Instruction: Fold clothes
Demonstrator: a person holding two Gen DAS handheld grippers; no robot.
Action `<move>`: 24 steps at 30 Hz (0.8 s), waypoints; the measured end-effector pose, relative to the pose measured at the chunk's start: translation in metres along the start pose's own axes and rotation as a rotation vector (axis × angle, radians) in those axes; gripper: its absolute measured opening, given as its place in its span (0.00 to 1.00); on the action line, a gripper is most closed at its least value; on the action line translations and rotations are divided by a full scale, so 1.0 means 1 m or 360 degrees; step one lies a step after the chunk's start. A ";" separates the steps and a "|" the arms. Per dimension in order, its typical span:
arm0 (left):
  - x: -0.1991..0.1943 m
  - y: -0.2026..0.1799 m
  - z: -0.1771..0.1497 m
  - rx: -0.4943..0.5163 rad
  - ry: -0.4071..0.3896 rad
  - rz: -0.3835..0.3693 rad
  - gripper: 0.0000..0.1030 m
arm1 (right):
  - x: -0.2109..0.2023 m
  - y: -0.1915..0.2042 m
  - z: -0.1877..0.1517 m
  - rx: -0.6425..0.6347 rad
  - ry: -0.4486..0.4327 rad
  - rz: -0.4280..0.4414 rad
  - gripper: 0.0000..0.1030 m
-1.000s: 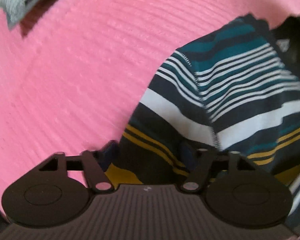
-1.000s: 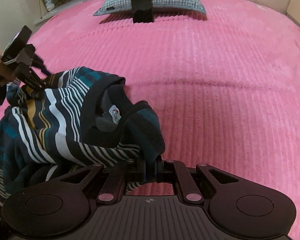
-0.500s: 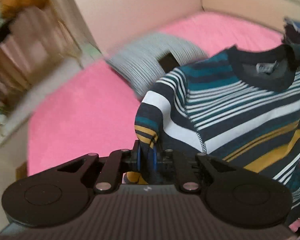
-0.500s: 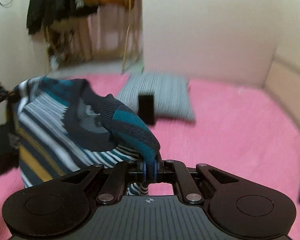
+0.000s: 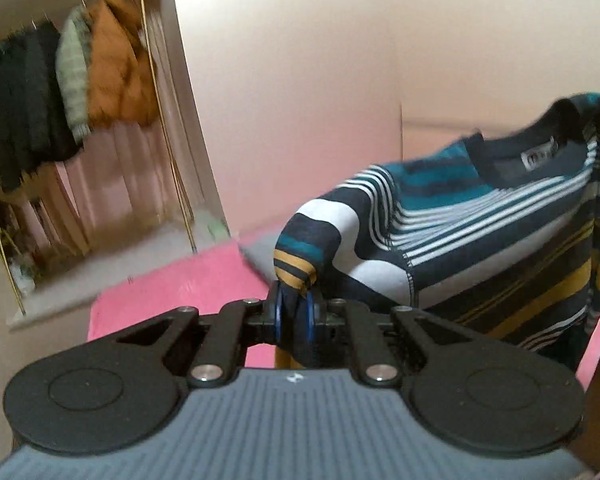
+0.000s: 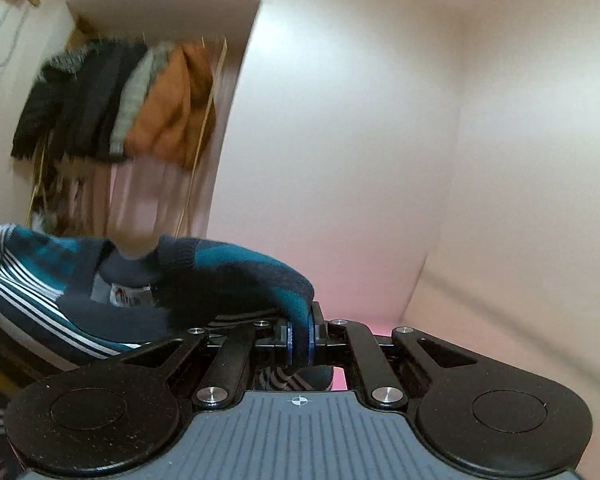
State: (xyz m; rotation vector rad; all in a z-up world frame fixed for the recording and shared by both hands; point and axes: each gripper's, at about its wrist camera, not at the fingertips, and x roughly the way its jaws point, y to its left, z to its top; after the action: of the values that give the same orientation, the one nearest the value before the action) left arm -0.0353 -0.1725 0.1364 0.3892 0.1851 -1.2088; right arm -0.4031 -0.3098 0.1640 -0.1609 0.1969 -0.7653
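Here, one striped sweater [image 5: 480, 216] hangs spread above the pink bed [image 5: 180, 284], held by two grippers pointing nearly level. The left gripper [image 5: 294, 314] is clamped on a sleeve end, the right gripper [image 6: 299, 340] on the shoulder beside the collar. Only the left view shows the sweater's full striped front and the grey pillow [image 5: 260, 254] behind it; both show one clothes rack [image 6: 112, 104] beyond the bed.

Cream walls [image 6: 380, 120], alcove clothes rack [image 5: 72, 92], pink bed [image 5: 188, 288]
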 end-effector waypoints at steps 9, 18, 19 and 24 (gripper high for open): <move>0.102 0.025 0.061 -0.0101 0.0096 0.0130 0.12 | 0.212 -0.047 -0.014 -0.0178 0.0050 0.0150 0.05; 0.335 0.009 -0.101 -0.0313 0.0862 0.0397 0.27 | 0.454 -0.020 -0.245 -0.0250 0.0713 0.0487 0.86; 0.329 -0.001 -0.125 -0.0365 0.0913 0.0375 0.32 | 0.448 -0.023 -0.267 -0.0200 0.0789 0.0528 0.86; 0.279 -0.054 -0.220 -0.0550 0.1218 0.0193 0.39 | 0.394 -0.060 -0.372 0.0078 0.1290 0.0661 0.86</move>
State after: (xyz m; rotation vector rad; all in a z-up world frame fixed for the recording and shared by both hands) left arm 0.0261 -0.3464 -0.1718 0.5340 1.0005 -0.8371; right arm -0.2531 -0.6554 -0.2297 0.2436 0.9489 -0.3830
